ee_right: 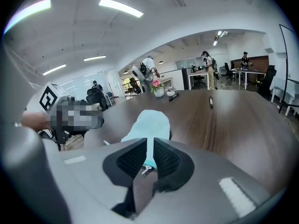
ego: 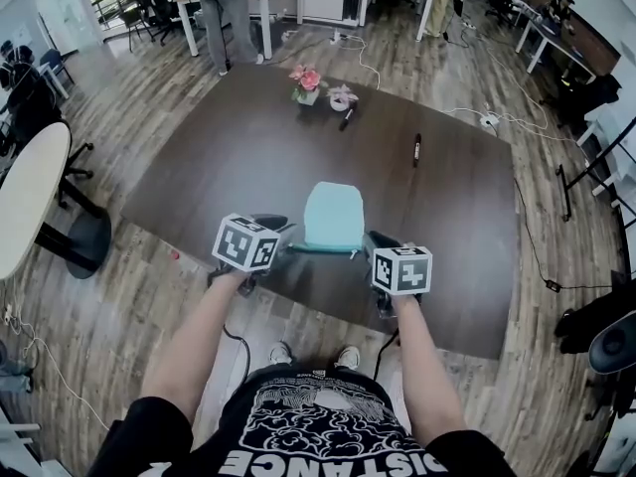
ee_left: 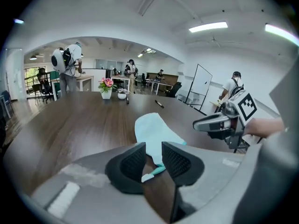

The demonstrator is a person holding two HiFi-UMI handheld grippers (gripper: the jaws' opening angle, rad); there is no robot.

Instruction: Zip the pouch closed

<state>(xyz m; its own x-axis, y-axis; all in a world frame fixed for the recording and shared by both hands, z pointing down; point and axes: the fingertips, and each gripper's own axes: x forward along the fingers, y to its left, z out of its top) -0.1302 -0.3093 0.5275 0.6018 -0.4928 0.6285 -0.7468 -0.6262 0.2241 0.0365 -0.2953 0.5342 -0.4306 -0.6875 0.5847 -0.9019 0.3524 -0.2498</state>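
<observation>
A light teal pouch lies flat on the dark brown table, its near edge toward me. My left gripper is at the pouch's near left corner. In the left gripper view its jaws stand apart, and the pouch's teal corner tab shows in the gap, untouched by the pads. My right gripper is at the near right corner. Its jaws are only slightly apart, with the pouch's end and the small metal zipper pull showing in the narrow gap.
At the table's far side stand a pot of pink flowers and a small white pot, with a dark marker beside them. A pen lies to the right. A white round table is at left; cables cross the wooden floor.
</observation>
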